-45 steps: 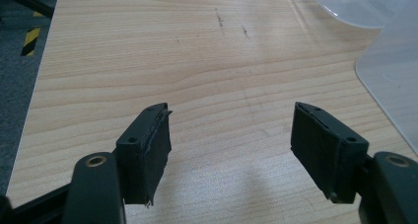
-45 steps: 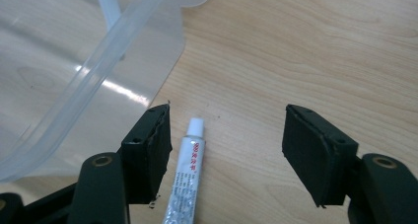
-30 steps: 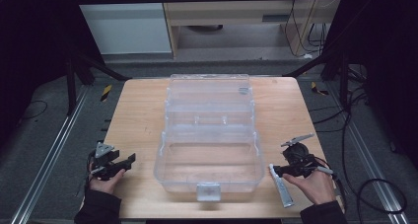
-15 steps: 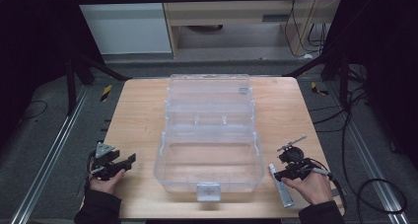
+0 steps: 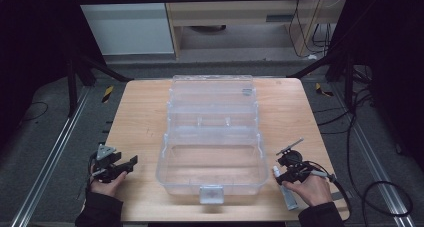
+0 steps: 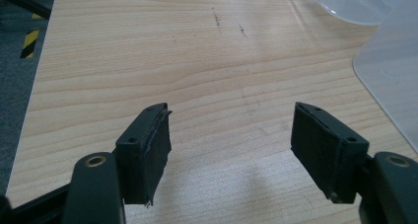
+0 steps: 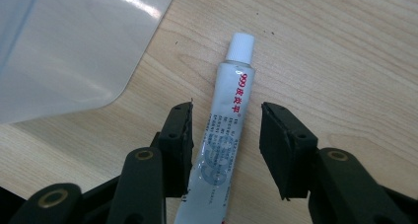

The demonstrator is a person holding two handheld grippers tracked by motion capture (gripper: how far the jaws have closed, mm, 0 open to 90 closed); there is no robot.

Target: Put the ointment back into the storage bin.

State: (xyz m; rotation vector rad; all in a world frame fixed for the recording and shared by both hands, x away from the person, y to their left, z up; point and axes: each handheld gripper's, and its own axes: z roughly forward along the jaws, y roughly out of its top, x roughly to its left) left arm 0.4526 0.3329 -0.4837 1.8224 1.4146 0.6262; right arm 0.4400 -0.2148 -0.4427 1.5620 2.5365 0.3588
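Note:
A white tube (image 7: 234,93) with a white cap and red print lies flat on the wooden table (image 5: 140,117) near the front right edge. My right gripper (image 7: 226,145) straddles the tube (image 5: 287,193). Its jaws have just been closing around it; the left pad is almost on it and the right pad still stands off, so it is open. My left gripper (image 6: 231,145) rests at the front left (image 5: 125,165), open over bare wood. Between them stands a clear plastic case (image 5: 210,137) with its lid laid back.
A corner of the clear case (image 7: 64,51) shows close to the left of the tube, and its rounded edge (image 6: 389,71) lies right of the left gripper. Black frame posts and cables run beside the table. A cabinet stands beyond the far edge.
The right gripper has shifted slightly down and left onto the tube, its jaws narrower than before. The left hand, the case and the tube have not moved.

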